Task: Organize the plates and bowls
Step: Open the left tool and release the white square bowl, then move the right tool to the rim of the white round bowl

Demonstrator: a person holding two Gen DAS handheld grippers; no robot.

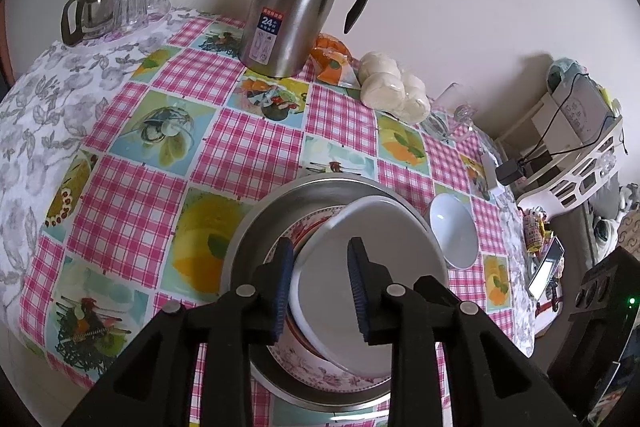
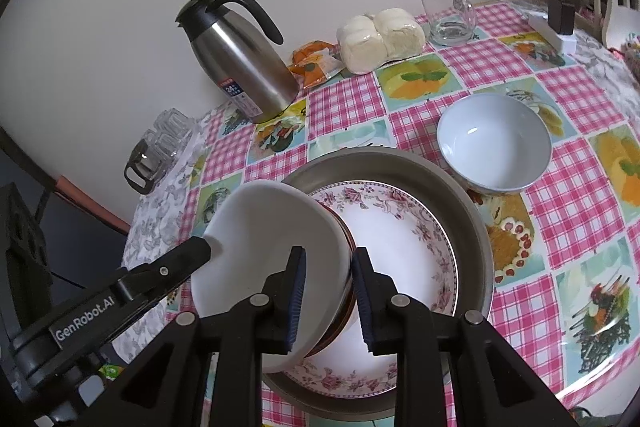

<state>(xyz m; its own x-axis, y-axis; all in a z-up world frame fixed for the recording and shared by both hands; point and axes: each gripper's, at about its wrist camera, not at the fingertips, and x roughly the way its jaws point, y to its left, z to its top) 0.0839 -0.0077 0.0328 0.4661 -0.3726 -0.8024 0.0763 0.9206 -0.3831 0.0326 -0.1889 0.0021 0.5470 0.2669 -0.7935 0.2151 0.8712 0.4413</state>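
Observation:
A white bowl (image 1: 372,267) leans tilted on a floral plate (image 2: 404,239) that lies in a steel basin (image 2: 472,211). A brown edge shows under the white bowl; I cannot tell what it belongs to. My left gripper (image 1: 320,291) straddles the bowl's left rim, one pad outside and one inside, with a gap showing, so it is open. My right gripper (image 2: 330,301) straddles the opposite rim the same way, open. The left gripper's finger (image 2: 192,255) also shows at the bowl's far side in the right wrist view. A second white bowl (image 2: 494,143) stands upright on the cloth beside the basin.
At the back by the wall stand a steel thermos jug (image 1: 296,7), an orange packet (image 2: 314,61), wrapped buns (image 2: 380,39) and a glass mug (image 2: 448,11). Glasses and a glass pot (image 1: 100,7) sit in the far left corner. A power strip (image 2: 552,31) lies at the right edge.

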